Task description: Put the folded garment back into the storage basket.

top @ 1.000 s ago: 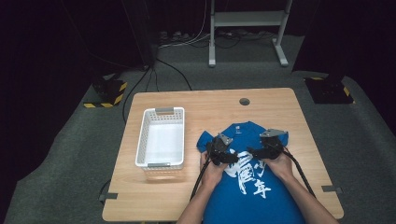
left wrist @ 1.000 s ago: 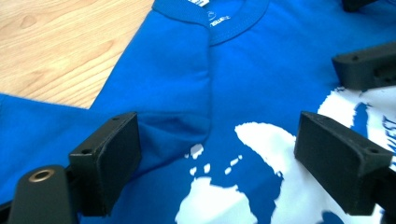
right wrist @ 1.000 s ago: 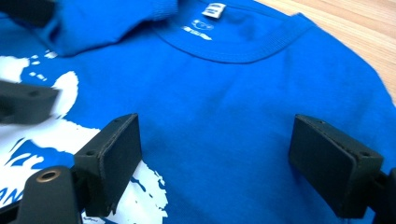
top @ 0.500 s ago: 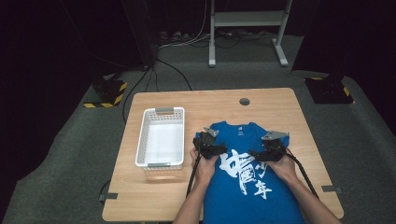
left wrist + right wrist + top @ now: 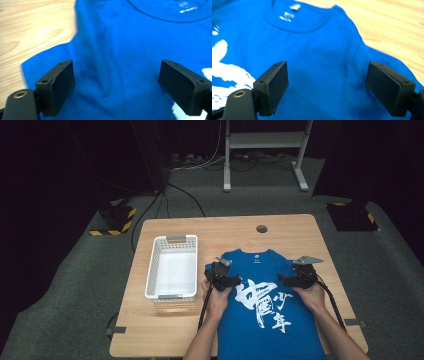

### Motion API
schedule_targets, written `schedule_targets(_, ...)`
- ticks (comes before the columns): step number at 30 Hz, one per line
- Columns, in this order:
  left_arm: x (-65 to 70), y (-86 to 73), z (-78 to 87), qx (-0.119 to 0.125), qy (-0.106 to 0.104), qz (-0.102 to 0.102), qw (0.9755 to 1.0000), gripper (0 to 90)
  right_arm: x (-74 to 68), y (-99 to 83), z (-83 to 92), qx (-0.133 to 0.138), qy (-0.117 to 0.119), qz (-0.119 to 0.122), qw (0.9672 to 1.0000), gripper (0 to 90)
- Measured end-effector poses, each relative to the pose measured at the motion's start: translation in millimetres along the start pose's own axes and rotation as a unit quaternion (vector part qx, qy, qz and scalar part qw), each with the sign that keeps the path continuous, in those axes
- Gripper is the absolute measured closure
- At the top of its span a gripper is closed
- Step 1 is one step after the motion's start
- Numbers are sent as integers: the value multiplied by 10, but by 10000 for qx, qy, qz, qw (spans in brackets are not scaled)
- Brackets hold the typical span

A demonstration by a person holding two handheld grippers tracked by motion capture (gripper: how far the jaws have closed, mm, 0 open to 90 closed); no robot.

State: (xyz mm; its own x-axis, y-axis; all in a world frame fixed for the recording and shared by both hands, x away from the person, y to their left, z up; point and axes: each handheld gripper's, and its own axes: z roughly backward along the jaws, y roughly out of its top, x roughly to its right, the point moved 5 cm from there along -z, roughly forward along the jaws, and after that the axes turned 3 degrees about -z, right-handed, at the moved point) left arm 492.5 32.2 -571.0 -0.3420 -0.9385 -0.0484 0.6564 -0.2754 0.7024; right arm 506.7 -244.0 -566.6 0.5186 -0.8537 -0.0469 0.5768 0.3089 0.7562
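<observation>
A blue T-shirt (image 5: pixel 267 312) with white brush lettering lies flat on the wooden table, collar toward the far side. My left gripper (image 5: pixel 216 272) hovers over the shirt's left shoulder, and my right gripper (image 5: pixel 294 276) over its right shoulder. In the left gripper view the jaws stand wide apart above the blue cloth (image 5: pixel 117 62), with the collar at the top. The right gripper view shows the same: wide jaws over the shirt (image 5: pixel 324 62), nothing pinched between the pads.
A white plastic basket (image 5: pixel 172 267) stands empty left of the shirt. Bare tabletop (image 5: pixel 240 227) runs along the far edge, with a round cable hole (image 5: pixel 261 228). Beyond the table are a metal stand and cables on the dark floor.
Both grippers have moved apart, the left one leftward and the right one rightward. The shirt, bunched up before, now lies spread flat with its collar showing.
</observation>
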Motion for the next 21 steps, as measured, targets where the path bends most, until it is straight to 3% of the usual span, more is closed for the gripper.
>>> schedule_targets(2,51,-7,22,94,-124,-147,9998,132,34,-49,-39,-158,-59,47,9998,158)
schedule_targets(4,91,-22,23,110,-111,-358,9992,138,67,-44,-42,-147,-75,44,9999,154)
schedule_targets(6,38,-34,8,78,-249,-166,9995,139,115,-36,-49,-153,-119,22,9998,145)
schedule_targets(10,-65,-34,19,-17,-99,-27,9999,133,211,-23,-41,-219,-213,-98,9995,141)
schedule_targets(15,104,-8,24,151,-226,-482,9985,135,171,14,-68,-104,-125,-20,9999,135)
schedule_targets(19,82,-14,-24,166,-395,-277,9987,123,138,31,-119,-135,-79,66,9999,142)
schedule_targets(21,31,-17,-22,153,-332,-219,9991,125,161,33,-128,-172,-57,54,9998,135)
